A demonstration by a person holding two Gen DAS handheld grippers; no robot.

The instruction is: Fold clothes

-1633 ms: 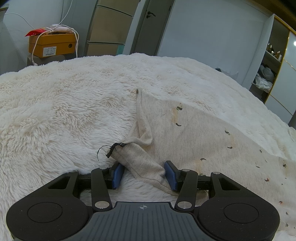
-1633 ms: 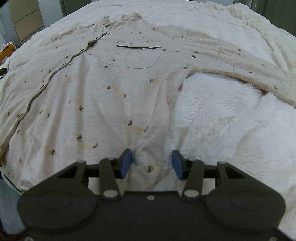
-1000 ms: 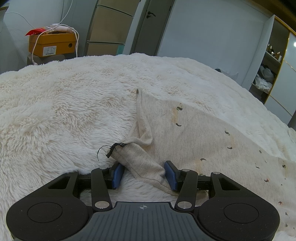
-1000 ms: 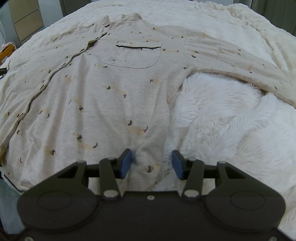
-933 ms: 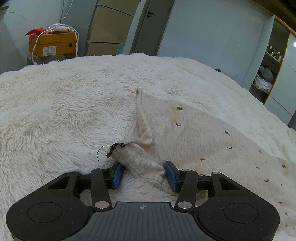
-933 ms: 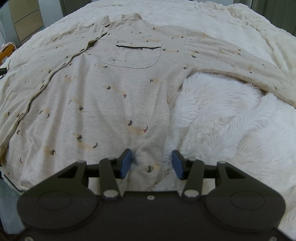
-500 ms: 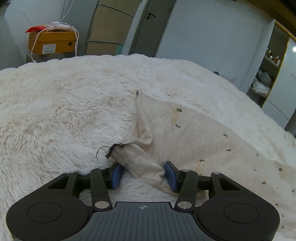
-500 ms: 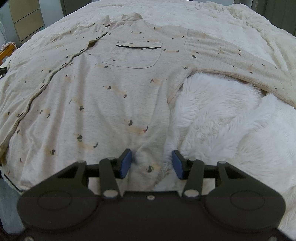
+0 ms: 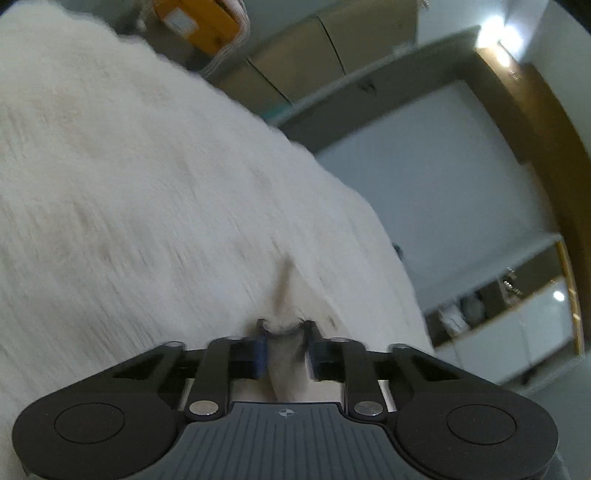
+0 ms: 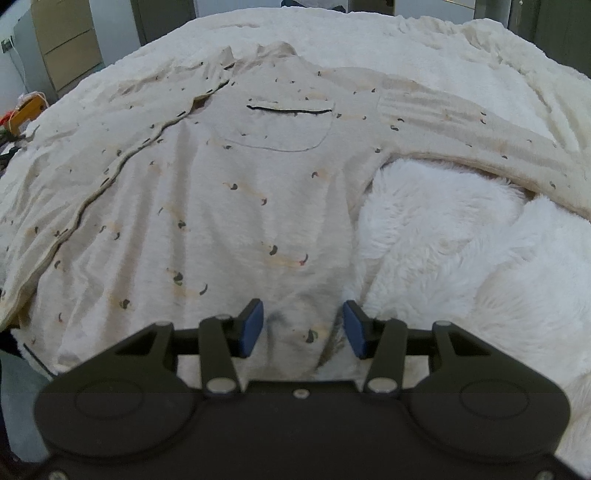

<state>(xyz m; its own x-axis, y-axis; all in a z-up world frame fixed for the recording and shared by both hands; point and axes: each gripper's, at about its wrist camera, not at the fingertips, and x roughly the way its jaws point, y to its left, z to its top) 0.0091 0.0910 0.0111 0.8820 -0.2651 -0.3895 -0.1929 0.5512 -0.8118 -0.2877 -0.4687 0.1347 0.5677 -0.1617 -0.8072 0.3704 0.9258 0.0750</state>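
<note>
A beige long-sleeved shirt (image 10: 236, 184) with small dark prints and a chest pocket (image 10: 284, 125) lies spread on the bed, one sleeve (image 10: 461, 140) stretched to the right. My right gripper (image 10: 303, 326) is open and straddles the shirt's lower hem, its blue pads clear of the cloth. In the blurred, tilted left wrist view, my left gripper (image 9: 285, 350) has its jaws closing on the beige sleeve cuff (image 9: 286, 373), which fills the narrow gap between the pads. A ridge of the sleeve (image 9: 284, 280) rises just beyond the fingertips.
A fluffy white blanket (image 10: 461, 258) covers the whole bed (image 9: 110, 184). Beyond the bed stand an orange box (image 9: 195, 18) with a white cable, beige drawers (image 9: 314, 48), a grey door and an open wardrobe (image 9: 517, 314). More drawers (image 10: 62, 48) stand at the far left.
The left gripper's jaws have narrowed onto the sleeve cuff, and the gripper has rolled and swung sideways, tilting and blurring its view. The right gripper has kept still.
</note>
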